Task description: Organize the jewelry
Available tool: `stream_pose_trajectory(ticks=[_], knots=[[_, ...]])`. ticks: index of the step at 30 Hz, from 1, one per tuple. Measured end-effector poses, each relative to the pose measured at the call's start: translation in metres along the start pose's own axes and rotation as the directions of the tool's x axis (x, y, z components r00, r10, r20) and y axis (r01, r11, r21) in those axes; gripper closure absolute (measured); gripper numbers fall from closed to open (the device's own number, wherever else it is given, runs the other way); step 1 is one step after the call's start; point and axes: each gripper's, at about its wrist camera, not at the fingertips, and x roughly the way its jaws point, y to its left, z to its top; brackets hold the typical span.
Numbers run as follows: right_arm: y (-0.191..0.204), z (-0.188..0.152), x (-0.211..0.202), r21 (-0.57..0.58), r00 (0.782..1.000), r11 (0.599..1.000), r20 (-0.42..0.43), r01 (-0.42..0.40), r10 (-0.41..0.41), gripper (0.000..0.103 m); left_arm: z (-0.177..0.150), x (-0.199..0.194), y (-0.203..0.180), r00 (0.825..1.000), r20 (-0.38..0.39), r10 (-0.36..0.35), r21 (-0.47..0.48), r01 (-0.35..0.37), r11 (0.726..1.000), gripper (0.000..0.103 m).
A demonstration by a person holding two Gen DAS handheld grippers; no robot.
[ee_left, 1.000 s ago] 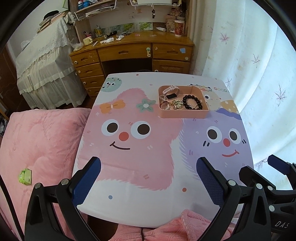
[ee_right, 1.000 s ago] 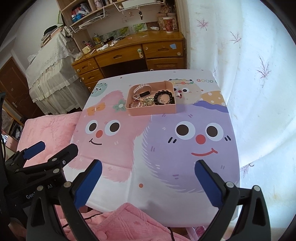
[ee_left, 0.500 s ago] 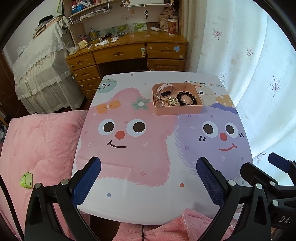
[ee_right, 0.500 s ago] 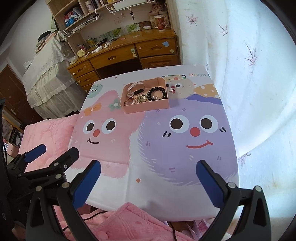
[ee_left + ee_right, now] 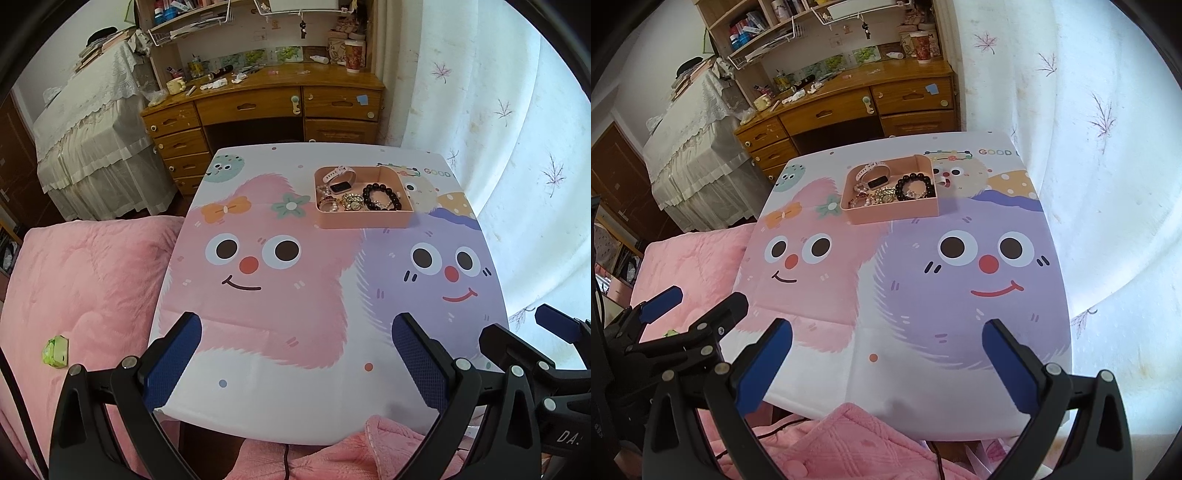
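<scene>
A pink tray [image 5: 364,218] [image 5: 894,214] sits at the far side of the cartoon-printed table [image 5: 280,302] [image 5: 923,332]. In it lie a pink-strapped watch [image 5: 338,177] [image 5: 873,173], a black bead bracelet [image 5: 382,197] [image 5: 916,186] and a tangle of gold and pearl pieces [image 5: 341,203] [image 5: 871,197]. My left gripper [image 5: 297,354] is open and empty over the near table edge. My right gripper [image 5: 886,365] is open and empty beside it, also at the near edge. Both are far from the tray.
A pink quilted bed [image 5: 81,288] lies left of the table, with a small green packet [image 5: 56,350] on it. A wooden desk [image 5: 266,103] with clutter stands behind the table. A white curtain [image 5: 517,147] hangs at the right. Pink cloth [image 5: 849,450] lies below the grippers.
Both grippers have drawn back and risen a little, so the table and tray look smaller and farther. Both stay open and empty.
</scene>
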Motion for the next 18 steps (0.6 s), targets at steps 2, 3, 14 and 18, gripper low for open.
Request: stream_pose_trajectory(ticks=[2, 3, 14, 18], knots=[[-0.0004, -0.0001, 0.0008, 0.001, 1.0, 1.0, -0.003, -0.002, 0.002, 0.0, -0.0002, 0.0004, -0.0005, 1.0, -0.002, 0.0, 0.002, 0.0, 1.0, 0.001], [-0.0002, -0.0003, 0.0009, 0.002, 1.0, 1.0, -0.004, -0.001, 0.001, 0.0, -0.0003, 0.0004, -0.0006, 1.0, -0.002, 0.001, 0.003, -0.001, 1.0, 0.001], [-0.0057, -0.0008, 0.0, 0.018, 1.0, 1.0, -0.007, 0.006, -0.006, 0.0, 0.0008, 0.0021, -0.0048, 1.0, -0.006, -0.009, 0.018, 0.009, 1.0, 0.001], [-0.008, -0.0015, -0.0009, 0.026, 1.0, 1.0, -0.009, 0.009, -0.008, 0.0, 0.0014, 0.0012, -0.0055, 1.0, -0.005, -0.011, 0.022, 0.011, 1.0, 0.001]])
